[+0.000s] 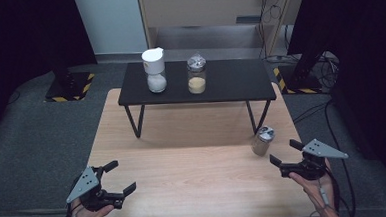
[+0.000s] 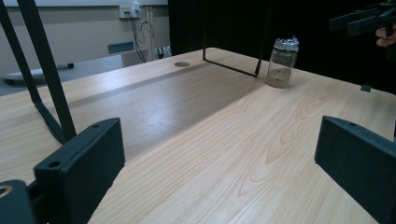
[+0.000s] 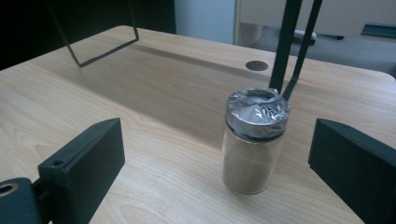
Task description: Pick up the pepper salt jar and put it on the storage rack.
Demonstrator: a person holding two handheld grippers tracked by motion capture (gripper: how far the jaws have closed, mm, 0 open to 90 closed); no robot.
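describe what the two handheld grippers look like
Both are black two-jaw tools with flat, blocky jaws. The left gripper and right gripper each carry a grey three-cornered plate dotted with small holes. A dark cable trails from each. No sleeves are visible.

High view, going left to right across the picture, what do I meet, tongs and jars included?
Left tongs → white-capped jar of white grains on the black shelf → foil-topped jar of yellowish powder → foil-topped jar of brown powder on the wooden table → right tongs.
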